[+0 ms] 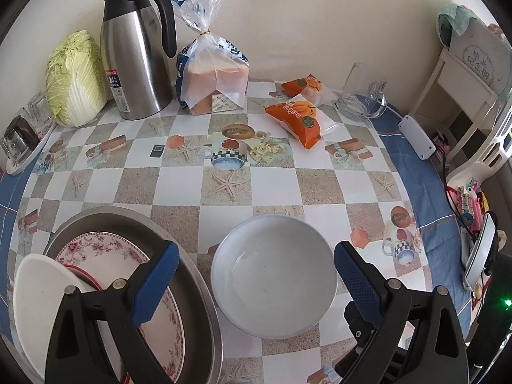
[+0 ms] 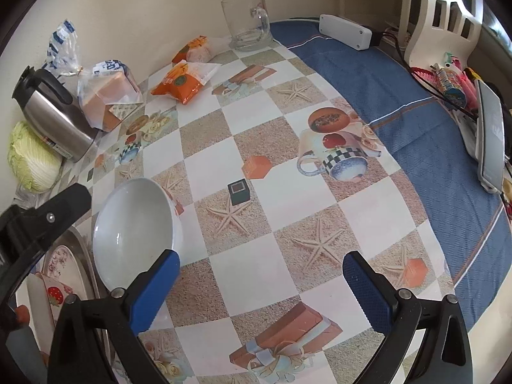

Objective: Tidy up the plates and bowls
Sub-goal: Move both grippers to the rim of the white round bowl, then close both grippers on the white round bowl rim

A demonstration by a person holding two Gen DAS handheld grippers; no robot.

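open right gripper (image 2: pixel 260 284), white bowl (image 2: pixel 136 233) left

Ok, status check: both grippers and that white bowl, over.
Left gripper open, straddling the white bowl. Right gripper open, empty, over bare tablecloth. Bowl sits beside the metal basin holding the floral plate. Path clear.

In the left wrist view, the left gripper's (image 1: pixel 256 275) own arm covers a part of the floral plate (image 1: pixel 105 249) and of the white plate (image 1: pixel 35 291) in the metal basin (image 1: pixel 192 288), and the lower edge of the picture cuts all three. A red line shows between the two plates, but what it belongs to cannot be told. The glass items (image 1: pixel 19 134) at the far left are blurred and half cut off. The print on the thermos label (image 1: pixel 115 89) is too small to read. In the right wrist view, the basin (image 2: pixel 84 256) is mostly hidden behind the other gripper (image 2: pixel 41 220) and the white bowl (image 2: pixel 137 233). The phone (image 2: pixel 491 144) at the right edge is seen only from the side.
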